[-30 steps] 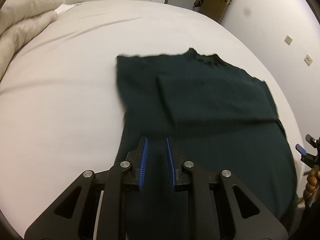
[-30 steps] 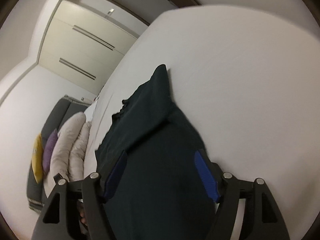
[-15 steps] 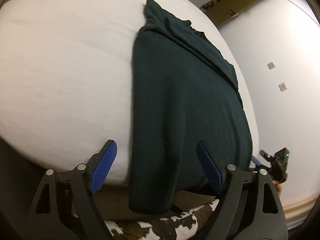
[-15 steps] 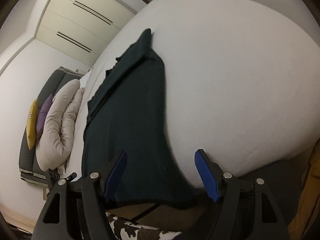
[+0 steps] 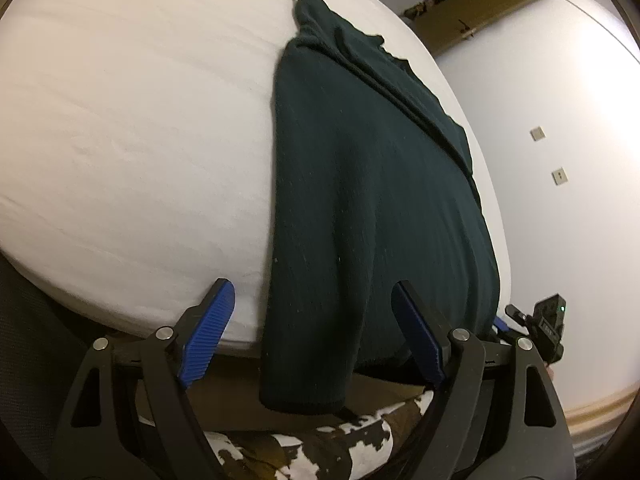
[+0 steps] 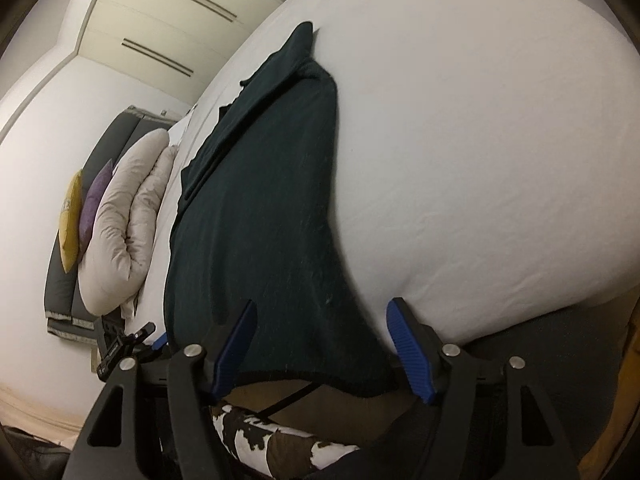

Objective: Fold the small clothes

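Note:
A dark green knit garment (image 5: 372,184) lies lengthwise on the white bed (image 5: 132,120), its near hem hanging over the bed's front edge. It also shows in the right wrist view (image 6: 260,216). My left gripper (image 5: 316,332) is open and empty, its blue pads either side of the hanging left corner. My right gripper (image 6: 320,348) is open and empty, its pads either side of the hanging right corner. The right gripper's body shows at the left wrist view's right edge (image 5: 548,328).
A rolled beige duvet (image 6: 128,216) and yellow and purple cushions (image 6: 80,208) lie at the bed's head. A cow-print rug (image 5: 332,452) lies on the floor below the bed's edge. Wardrobes (image 6: 168,24) and a door (image 5: 472,8) stand beyond.
The left gripper opened from nearly shut on the garment. Both grippers dropped back to the bed's front edge. The garment's hem now hangs over the edge.

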A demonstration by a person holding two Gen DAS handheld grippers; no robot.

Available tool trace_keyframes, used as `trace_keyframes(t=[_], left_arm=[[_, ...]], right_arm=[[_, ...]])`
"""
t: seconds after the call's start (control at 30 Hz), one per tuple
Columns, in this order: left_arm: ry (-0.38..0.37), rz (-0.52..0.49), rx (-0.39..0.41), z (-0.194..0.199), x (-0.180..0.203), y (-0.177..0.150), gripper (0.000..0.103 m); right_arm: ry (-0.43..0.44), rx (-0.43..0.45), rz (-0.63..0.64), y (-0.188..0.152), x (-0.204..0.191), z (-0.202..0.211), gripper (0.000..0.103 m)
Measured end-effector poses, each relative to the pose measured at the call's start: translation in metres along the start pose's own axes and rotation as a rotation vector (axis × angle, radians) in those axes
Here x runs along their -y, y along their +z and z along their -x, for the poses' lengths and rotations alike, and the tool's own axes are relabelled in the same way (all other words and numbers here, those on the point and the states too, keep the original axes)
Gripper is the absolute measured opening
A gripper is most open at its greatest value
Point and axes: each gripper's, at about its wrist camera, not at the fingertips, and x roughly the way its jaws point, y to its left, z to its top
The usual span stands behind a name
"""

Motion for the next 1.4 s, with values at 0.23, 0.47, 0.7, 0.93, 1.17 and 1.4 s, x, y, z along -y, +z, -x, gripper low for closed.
trace_keyframes(t=[0.23, 0.47, 0.7, 0.93, 1.17, 1.4], left_arm=[[-0.003, -0.024, -0.054, -0.014, 0.005, -0.003, 0.065], [-0.070, 0.023, -0.100, -0.021, -0.009, -0.007, 0.038], [-0.196, 0.187, -0.096, -0.024, -0.039, -0.007, 0.039], [-0.170, 0.145, -0.087, -0.023, -0.033, -0.009, 0.016], [-0.195, 0.129, -0.053, -0.014, -0.026, -0.006, 0.007], [-0.226, 0.141, -0.027, -0.003, -0.025, -0.007, 0.007]], right_arm=[[0.037, -0.028, 0.001, -0.004, 0.003, -0.002, 0.059], [0.077, -0.024, -0.016, -0.003, 0.010, -0.001, 0.054], [0.085, -0.026, -0.016, -0.002, 0.011, -0.002, 0.053], [0.082, -0.028, -0.012, 0.000, 0.011, -0.003, 0.051], [0.056, -0.038, -0.017, 0.002, 0.015, -0.004, 0.032], [0.052, -0.053, -0.005, 0.006, 0.016, -0.008, 0.030]])
